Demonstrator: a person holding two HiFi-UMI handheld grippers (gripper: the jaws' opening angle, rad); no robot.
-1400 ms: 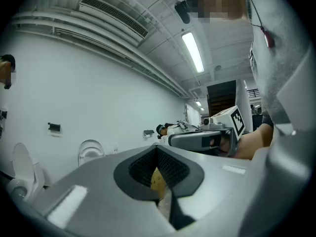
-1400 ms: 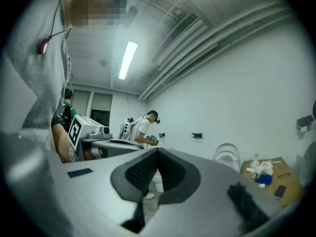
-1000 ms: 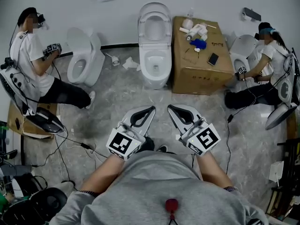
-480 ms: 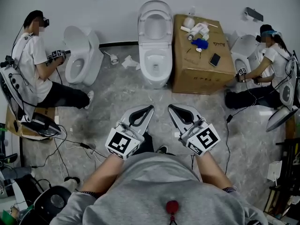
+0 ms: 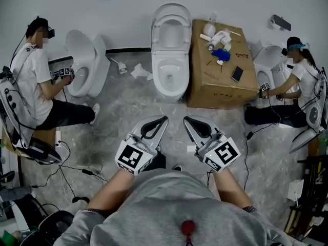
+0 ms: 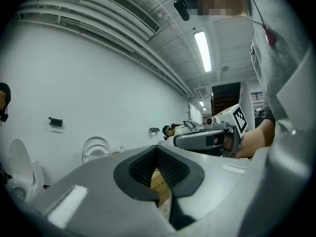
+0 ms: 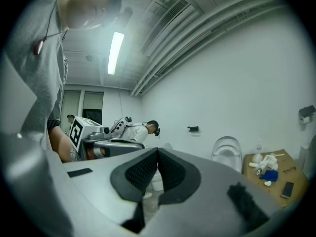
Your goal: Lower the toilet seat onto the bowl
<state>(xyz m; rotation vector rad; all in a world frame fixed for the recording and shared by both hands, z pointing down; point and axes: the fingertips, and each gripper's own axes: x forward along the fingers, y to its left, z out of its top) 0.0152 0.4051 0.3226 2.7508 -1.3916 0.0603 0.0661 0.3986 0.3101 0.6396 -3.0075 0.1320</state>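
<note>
Both grippers had edged nearer the toilet (image 5: pixel 169 88). In front of it, the left gripper (image 5: pixel 165 119) was closed, empty. The toilet seat (image 5: pixel 171 12) stood raised behind its bowl (image 5: pixel 169 64). The right gripper (image 5: pixel 186 119) was likewise closed, empty. A cardboard box (image 5: pixel 218 81) touched the toilet's right.

Held level and side by side, the left gripper (image 5: pixel 165 119) angles toward 1 o'clock, the right gripper (image 5: pixel 186 119) toward 11 — both pairs of jaws closed tip to tip.
</note>
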